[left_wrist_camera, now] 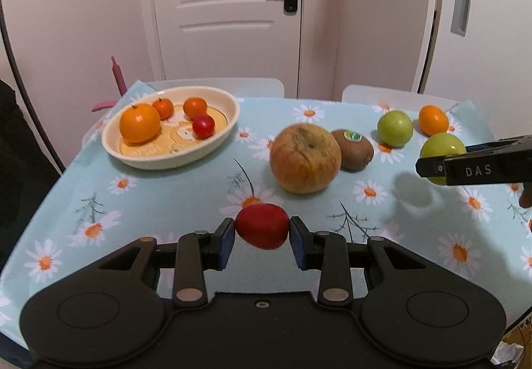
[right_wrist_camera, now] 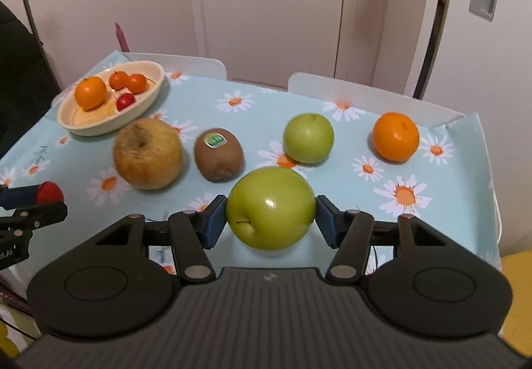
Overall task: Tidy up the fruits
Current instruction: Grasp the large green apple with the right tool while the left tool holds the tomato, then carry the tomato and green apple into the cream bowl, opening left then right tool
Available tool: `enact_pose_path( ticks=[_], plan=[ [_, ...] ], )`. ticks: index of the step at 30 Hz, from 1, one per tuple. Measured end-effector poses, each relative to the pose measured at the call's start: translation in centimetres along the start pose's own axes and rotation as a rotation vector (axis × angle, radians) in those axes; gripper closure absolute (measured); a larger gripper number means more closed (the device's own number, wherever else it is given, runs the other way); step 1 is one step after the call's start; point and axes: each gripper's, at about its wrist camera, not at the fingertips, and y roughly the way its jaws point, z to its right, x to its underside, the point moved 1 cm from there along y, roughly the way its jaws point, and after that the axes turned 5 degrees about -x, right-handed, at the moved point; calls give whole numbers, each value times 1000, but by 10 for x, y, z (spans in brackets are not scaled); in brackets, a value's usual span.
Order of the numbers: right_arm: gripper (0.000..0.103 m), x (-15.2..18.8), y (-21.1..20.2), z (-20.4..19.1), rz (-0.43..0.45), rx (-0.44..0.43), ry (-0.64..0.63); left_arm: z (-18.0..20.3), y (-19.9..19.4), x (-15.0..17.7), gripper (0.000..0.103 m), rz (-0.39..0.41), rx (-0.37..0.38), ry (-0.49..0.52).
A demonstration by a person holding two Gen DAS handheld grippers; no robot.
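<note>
The left gripper [left_wrist_camera: 262, 231] has its jaws clamped on a small red oval fruit [left_wrist_camera: 262, 226] above the daisy-print table [left_wrist_camera: 166, 189]. The right gripper [right_wrist_camera: 271, 217] grips a shiny green apple [right_wrist_camera: 271, 206], its jaws pressing both sides, near the brown kiwi [right_wrist_camera: 218, 154].

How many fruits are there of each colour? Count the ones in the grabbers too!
Orange: 4 (three in the dish, one on the cloth)
Red: 2 (one in the dish, one in the left gripper)
Green: 2 (one in the right gripper)
Brown kiwi: 1
Yellowish apple: 1
Total: 10
</note>
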Motion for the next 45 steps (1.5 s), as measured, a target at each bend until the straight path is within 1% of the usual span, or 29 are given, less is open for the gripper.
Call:
enact_pose_path(
  ticks=[7, 14, 23, 29, 34, 39, 45],
  plan=[
    [31, -16, -30, -29, 23, -29, -17, -14, -24, -12, 64, 29, -8, -3],
    [31, -38, -50, -62, 46, -46, -8, -42, -42, -27, 64, 42, 3, -10],
    [31, -65, -54, -111, 68, -44, 14, -83, -47, -57, 64, 75, 27, 13],
    [31, -83, -44, -141, 77, -20, 49, -113, -37, -75, 64, 91, 57, 49],
    [31, -95, -27, -164, 75, 6, 64, -138, -20, -87, 64, 92, 79, 75],
    [31, -104, -6, -183, 66, 30, 80, -159, 7, -94, 64, 70, 102, 97],
    [31, -108, 26, -196, 45, 47, 100, -172, 48, -96, 64, 33, 109, 123]
  ],
)
